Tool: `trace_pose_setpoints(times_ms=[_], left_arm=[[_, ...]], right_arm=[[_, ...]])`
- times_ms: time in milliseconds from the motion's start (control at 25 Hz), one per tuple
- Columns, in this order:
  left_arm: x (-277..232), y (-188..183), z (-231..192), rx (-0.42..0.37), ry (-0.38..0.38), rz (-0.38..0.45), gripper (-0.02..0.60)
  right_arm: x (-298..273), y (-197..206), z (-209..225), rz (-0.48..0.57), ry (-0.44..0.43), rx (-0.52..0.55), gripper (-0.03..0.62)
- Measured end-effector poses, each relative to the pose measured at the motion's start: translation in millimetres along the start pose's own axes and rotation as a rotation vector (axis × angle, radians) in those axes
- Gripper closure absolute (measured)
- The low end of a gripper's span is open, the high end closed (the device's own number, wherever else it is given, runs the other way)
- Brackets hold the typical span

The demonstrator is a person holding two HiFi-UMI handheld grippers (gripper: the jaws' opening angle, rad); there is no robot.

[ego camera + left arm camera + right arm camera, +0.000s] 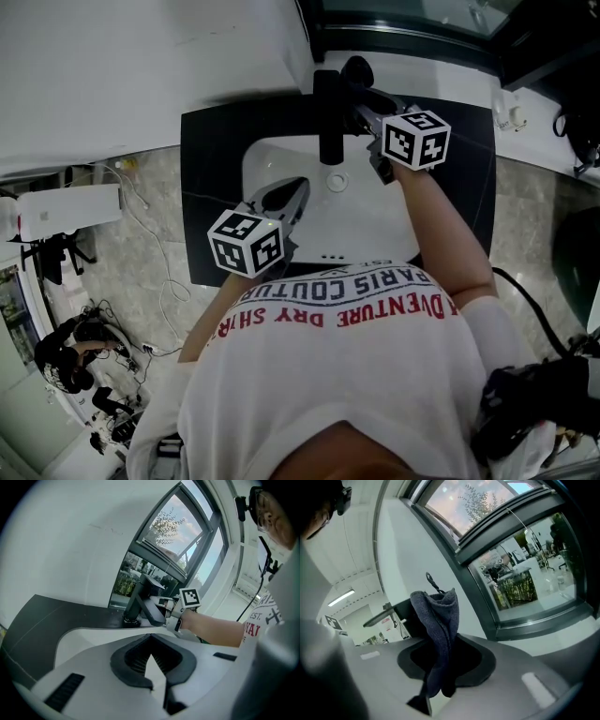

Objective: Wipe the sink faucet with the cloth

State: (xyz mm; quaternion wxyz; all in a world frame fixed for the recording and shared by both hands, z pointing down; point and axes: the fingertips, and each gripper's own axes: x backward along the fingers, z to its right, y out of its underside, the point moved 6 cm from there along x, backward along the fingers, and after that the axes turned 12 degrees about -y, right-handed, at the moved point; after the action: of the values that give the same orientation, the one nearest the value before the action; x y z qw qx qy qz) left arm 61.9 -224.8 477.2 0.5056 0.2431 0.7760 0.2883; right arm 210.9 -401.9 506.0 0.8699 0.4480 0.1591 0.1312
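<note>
The black faucet (330, 111) stands at the back of the white sink (272, 159). My right gripper (368, 116) is up against the faucet's right side, shut on a dark blue-grey cloth (437, 620) that bunches up out of the jaws and hides their tips. In the right gripper view (444, 648) the faucet's dark spout (384, 614) shows just behind the cloth. My left gripper (284, 199) hovers over the basin's left half, well short of the faucet, with the jaws meeting at the tips and nothing in them. The left gripper view (151, 637) shows the faucet (138, 599) and the right gripper (169, 610) ahead.
A black counter (211, 187) surrounds the basin, whose drain (337, 181) sits below the spout. A white wall and a dark-framed window (520, 573) rise right behind the faucet. Cables and a white box (70, 206) lie on the floor to the left.
</note>
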Motion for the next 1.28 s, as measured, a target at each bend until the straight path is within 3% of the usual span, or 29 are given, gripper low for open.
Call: trace_pose_setpoints(times_ms=[280, 640, 920, 1080, 1280], left_arm=[[-4.0, 1.3, 1.7, -0.001, 0.005, -0.007, 0.580], [-4.4, 6.1, 4.1, -0.001, 0.007, -0.013, 0.580], [-0.6, 7.4, 1.8, 0.003, 0.009, -0.009, 0.580], [-0.1, 10.6, 2.8, 0.003, 0.016, -0.013, 0.580], [1.5, 9.9, 2.8, 0.001, 0.017, -0.013, 0.580]], right_arm=[[-8.4, 31.1, 19.0, -0.116, 0.094, -0.108, 0.513], [-12.2, 36.3, 24.7, -0.185, 0.149, -0.110, 0.513], [13.4, 32.2, -3.0, -0.063, 0.110, -0.150, 0.513], [29.6, 41.1, -16.6, 0.073, 0.041, -0.260, 0.513], [25.8, 59.4, -25.8, 0.203, -0.116, -0.447, 0.513]])
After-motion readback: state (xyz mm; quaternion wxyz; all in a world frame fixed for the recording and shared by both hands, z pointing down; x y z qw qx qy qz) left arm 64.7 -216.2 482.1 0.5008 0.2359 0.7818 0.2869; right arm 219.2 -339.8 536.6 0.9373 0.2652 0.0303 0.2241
